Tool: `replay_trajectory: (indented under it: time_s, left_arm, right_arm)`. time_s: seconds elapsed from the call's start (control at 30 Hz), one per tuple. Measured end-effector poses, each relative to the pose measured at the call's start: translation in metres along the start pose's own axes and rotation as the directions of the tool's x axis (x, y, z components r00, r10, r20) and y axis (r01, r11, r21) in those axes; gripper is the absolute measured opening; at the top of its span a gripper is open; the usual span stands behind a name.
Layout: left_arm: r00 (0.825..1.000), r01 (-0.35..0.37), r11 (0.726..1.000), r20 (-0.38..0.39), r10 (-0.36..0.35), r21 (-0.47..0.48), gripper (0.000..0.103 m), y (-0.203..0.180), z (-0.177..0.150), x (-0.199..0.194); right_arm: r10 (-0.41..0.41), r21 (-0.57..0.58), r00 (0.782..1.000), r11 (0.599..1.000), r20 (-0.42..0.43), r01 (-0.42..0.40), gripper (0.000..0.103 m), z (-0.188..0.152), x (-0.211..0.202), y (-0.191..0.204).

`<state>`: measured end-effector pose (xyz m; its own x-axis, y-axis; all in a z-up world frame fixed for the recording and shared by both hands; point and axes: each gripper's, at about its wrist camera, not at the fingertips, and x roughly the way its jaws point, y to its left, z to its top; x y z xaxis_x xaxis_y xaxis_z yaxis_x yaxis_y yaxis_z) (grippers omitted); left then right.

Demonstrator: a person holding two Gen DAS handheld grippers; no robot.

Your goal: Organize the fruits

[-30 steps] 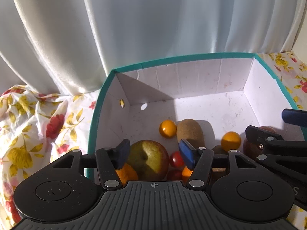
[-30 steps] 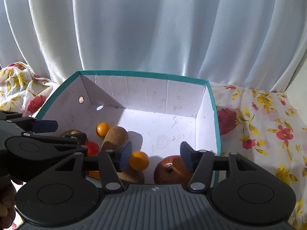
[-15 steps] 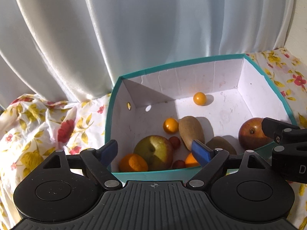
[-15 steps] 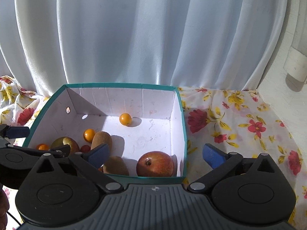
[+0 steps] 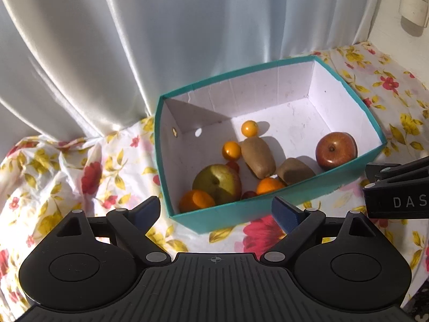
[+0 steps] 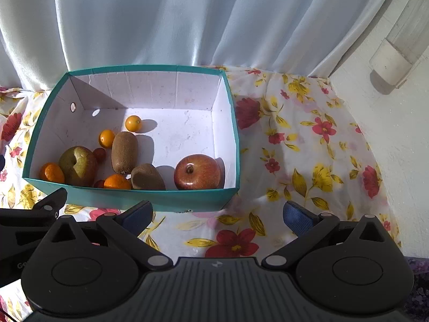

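Note:
A teal box (image 5: 236,73) with white inside stands on the flowered cloth. In it lie a red apple (image 5: 335,150), a green-yellow apple (image 5: 217,181), two kiwis (image 5: 257,157), two mandarins (image 5: 197,201), small orange-yellow fruits (image 5: 249,128) and red cherry tomatoes (image 5: 232,165). My left gripper (image 5: 216,210) hovers before the box's near wall, its jaws opening with nothing between them. In the right wrist view the box (image 6: 150,67) sits to the left, the red apple (image 6: 197,171) in its near right corner. My right gripper (image 6: 218,213) is open and empty above the cloth.
Flowered cloth (image 6: 295,147) covers the surface around the box. A white curtain (image 5: 187,40) hangs close behind it. A white wall (image 6: 388,120) with a white fixture (image 6: 391,64) closes the right side. The two grippers' bodies are side by side in front of the box.
Both grippers have risen and drawn back out of the box, jaws spreading wide. The green-yellow apple and the red apple now lie free inside. One small orange-yellow fruit rolled toward the back.

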<state>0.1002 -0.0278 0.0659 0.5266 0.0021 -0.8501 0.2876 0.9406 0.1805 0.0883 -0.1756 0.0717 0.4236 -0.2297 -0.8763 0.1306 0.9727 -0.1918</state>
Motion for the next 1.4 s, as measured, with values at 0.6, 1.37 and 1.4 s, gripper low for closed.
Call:
replay_trajectory:
  time_s: [0.6,1.37,1.4]
  left_arm:
    - [0.980,-0.045,0.984,-0.196,0.010,-0.174,0.093,0.012,-0.016,0.027]
    - [0.978,-0.085,0.980,-0.204,0.048,-0.177,0.093,0.013,-0.018,0.017]
    - [0.978,-0.084,0.980,-0.203,0.046,-0.179,0.093,0.013,-0.018,0.016]
  right_arm:
    - [0.055,-0.148,0.994,0.987,-0.100,-0.069,0.103,0.001,0.037,0.019]
    - [0.080,-0.176,0.993,0.980,-0.085,-0.094,0.103,0.000,0.032,0.021]
    - [0.079,-0.175,0.993,0.980,-0.085,-0.093,0.103,0.000,0.033,0.020]
